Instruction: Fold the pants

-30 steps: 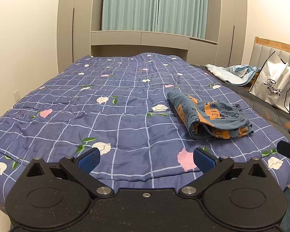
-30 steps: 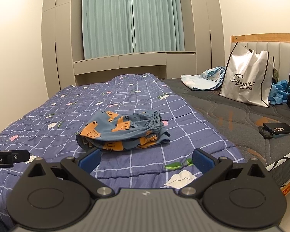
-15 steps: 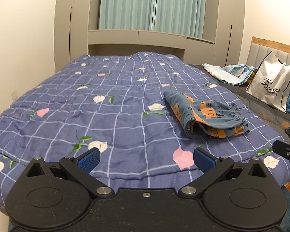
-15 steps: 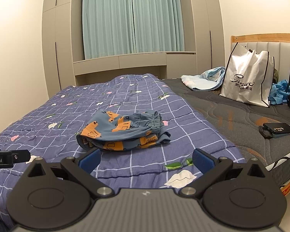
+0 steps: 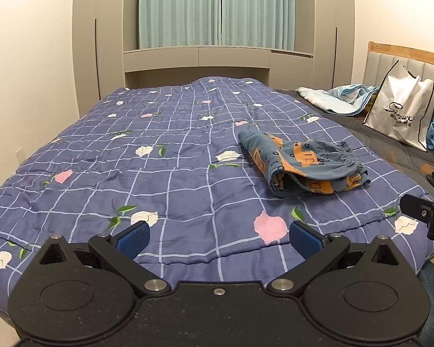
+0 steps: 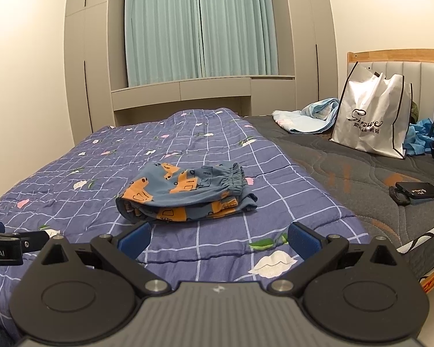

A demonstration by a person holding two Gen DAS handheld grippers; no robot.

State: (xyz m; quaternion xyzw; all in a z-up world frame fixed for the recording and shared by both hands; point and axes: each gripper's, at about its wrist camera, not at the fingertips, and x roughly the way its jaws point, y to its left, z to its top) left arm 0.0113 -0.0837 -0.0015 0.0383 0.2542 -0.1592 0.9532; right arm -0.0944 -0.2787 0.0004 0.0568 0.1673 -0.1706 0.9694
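The left gripper point(image 5: 219, 236) hangs with its jaws spread wide and nothing between them, over the near edge of the bed; the right gripper point(image 6: 218, 235) is just as wide and empty. Each one's body blocks the near strip of quilt point(image 5: 170, 173), and only a black corner of the other tool shows at each frame's side. The pants point(image 6: 188, 195) lie folded in a loose bundle on the quilt, just beyond the right gripper, apart from both; their lower layers are tucked out of sight. Against half a second ago the left view has risen a little, while the pants lie unchanged. Left of the pants the quilt is open. Farther right, a dark case point(image 6: 419, 190) sits on the bare mattress point(image 6: 347, 179), then a white bag point(image 6: 373, 115) by the headboard.
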